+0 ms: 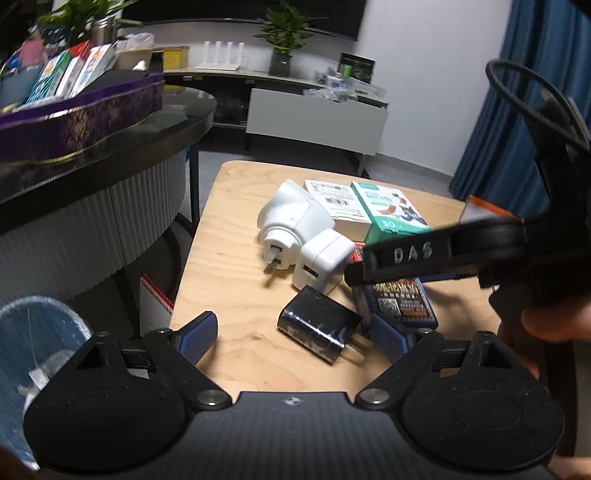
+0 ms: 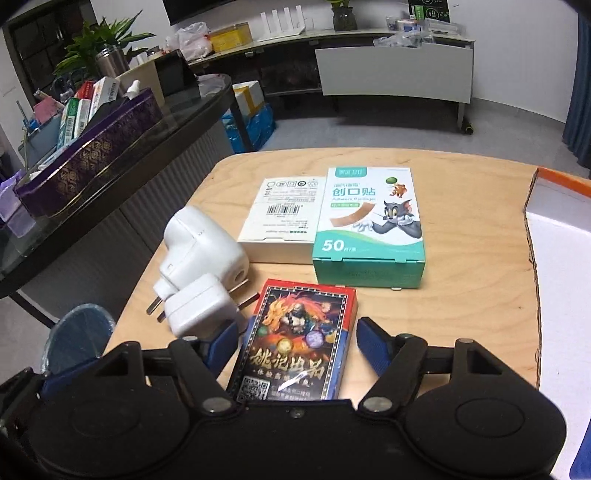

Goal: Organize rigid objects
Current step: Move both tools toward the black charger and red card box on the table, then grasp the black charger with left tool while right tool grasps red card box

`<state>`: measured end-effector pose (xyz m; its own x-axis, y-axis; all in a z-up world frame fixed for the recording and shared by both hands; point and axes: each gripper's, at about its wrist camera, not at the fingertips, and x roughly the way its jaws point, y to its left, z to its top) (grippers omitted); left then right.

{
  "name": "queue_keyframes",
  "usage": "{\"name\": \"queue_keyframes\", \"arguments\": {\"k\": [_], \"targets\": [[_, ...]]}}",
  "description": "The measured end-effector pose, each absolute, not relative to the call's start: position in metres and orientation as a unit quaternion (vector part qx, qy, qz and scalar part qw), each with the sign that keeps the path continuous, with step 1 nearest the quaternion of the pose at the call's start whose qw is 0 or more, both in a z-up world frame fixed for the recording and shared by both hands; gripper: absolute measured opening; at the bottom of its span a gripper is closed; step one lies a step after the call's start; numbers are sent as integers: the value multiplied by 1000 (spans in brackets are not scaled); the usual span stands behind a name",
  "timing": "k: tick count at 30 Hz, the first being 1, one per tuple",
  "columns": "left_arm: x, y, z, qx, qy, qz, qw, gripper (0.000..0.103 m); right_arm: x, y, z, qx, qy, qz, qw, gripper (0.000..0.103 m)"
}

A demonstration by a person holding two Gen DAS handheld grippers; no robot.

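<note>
A dark oval table (image 2: 192, 110) stands left of the wooden table, bearing a purple patterned box (image 2: 110, 147); potted plants (image 1: 284, 33), a white cabinet (image 2: 395, 70) and blue curtains (image 1: 517, 110) stand behind.

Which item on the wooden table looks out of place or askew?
The chargers: a large white adapter lies tipped on its side, a white USB charger leans against it, and a black charger lies skewed nearby, while the boxes lie flat.
</note>
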<state>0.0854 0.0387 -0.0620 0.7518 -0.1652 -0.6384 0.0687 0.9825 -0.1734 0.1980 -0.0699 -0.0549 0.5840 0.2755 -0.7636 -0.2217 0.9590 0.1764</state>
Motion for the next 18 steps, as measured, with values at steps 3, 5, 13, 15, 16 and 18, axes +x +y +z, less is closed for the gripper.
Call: {"name": "queue_keyframes", "arguments": {"k": [3,5,13,15,16,18], "targets": [[91,33,-61,-87,349,-58,931,92,193,-70,-55,14,421,139,896,76],[95,26,-60,-87,353,-54,930,92,190,-79,-54,11,418,127,900,76],[115,-8,-68,-53,375,13,926,88,181,-138,-54,28,430,106,896,76],[111,-1,-66,-46,372,17,927,79,177,-146,-54,30,430,106,896,76],[108,4,-66,-40,374,16,926,78,174,-149,-54,29,429,107,896,76],[100,17,-64,-37,379,2,925,78,170,-153,-54,29,427,108,897,76]]}}
